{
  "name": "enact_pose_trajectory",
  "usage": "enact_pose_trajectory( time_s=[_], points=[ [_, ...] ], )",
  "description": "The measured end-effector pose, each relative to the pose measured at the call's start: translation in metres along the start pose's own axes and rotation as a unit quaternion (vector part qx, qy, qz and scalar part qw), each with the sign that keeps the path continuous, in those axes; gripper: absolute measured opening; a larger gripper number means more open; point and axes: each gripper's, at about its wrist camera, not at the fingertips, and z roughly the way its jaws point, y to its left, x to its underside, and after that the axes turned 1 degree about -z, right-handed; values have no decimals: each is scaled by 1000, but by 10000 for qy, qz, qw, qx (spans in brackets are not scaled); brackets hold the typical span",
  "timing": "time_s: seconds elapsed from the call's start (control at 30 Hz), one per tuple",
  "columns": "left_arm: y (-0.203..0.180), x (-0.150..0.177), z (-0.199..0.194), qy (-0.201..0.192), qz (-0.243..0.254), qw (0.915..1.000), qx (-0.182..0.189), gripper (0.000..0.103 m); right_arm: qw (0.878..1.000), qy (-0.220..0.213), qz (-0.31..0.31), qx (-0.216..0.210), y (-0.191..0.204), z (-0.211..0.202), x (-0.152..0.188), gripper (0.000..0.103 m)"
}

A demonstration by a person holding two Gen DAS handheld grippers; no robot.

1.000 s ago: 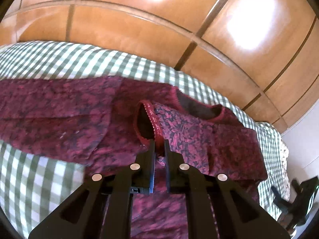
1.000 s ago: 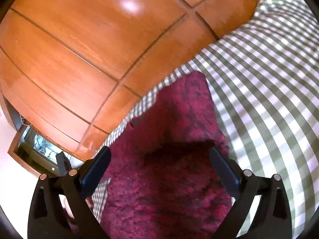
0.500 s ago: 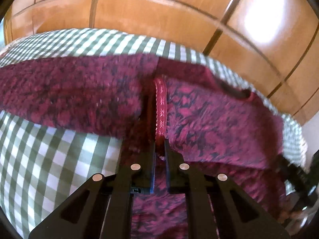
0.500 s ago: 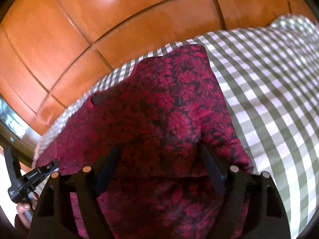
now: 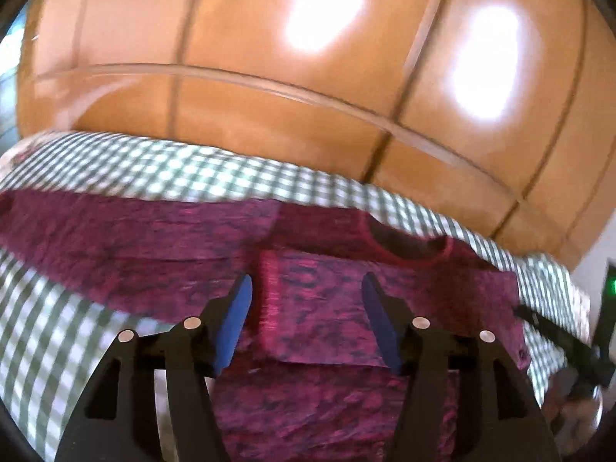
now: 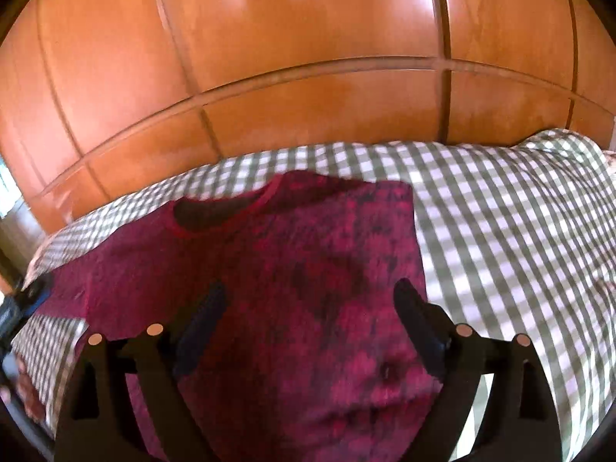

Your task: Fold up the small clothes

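left gripper (image 5: 306, 300) tilted down over the bed, its jaws opening and partly apart; the blue pads (image 5: 235, 323) stand either side of a folded sleeve (image 5: 319, 308) without pressing on it, so nothing is held. right gripper (image 6: 308, 315) likewise tilted down, jaws opening and near their widest, poised above the body of the garment with the dark fingers (image 6: 419, 323) clear of the cloth; nothing is gripped.

surroundings: a green-and-white checked bedcover (image 5: 50, 346) spreads under everything, and a wall of glossy orange-brown wooden panels (image 6: 308, 38) rises behind the bed, with bright patches of reflected light in the left wrist view. at the lower right edge of the left wrist view part of the other black tool (image 5: 569, 346) shows, blurred; at the far left edge of the right wrist view a dark, blurred piece of the other tool (image 6: 23, 308) shows. nothing lies between either gripper and the garment.

task item: a dark red sweater (image 6: 308, 254) with a blackish floral pattern lies flat on the bedcover, neck opening (image 6: 215, 211) toward the wooden wall. in the left wrist view one sleeve is folded across the chest, its brighter ribbed cuff (image 5: 269, 292) just beside the left pad, while the other sleeve (image 5: 115, 238) stretches out flat to the left. both views are smeared by motion, so finer weave detail cannot be told.
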Motion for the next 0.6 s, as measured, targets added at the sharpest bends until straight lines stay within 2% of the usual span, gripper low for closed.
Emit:
enact_pose_trajectory(
  time_s=[0.1,0.2,0.3,0.47,0.5,0.57,0.6],
  points=[
    [-10,8,40,568,292,9979,-45,58,9994,238,-114,230,1,31,-10,89],
    [6,23,77,1108,161,9934,-261,49,9979,547,-100,322,-5,62,-5,91],
    [10,27,75,953,172,9952,-162,49,9973,229,-393,572,1,68,14,92],
    [12,25,67,989,87,9950,-142,49,9956,163,-522,757,6,71,16,94],
    [14,23,63,990,16,9950,-154,50,9954,146,-533,787,7,71,16,94],
    [19,21,52,997,-227,9944,-252,64,9948,125,-546,850,8,72,15,96],
    [32,22,41,933,-540,9941,-84,64,9944,107,-562,892,9,71,15,96]
  ],
)
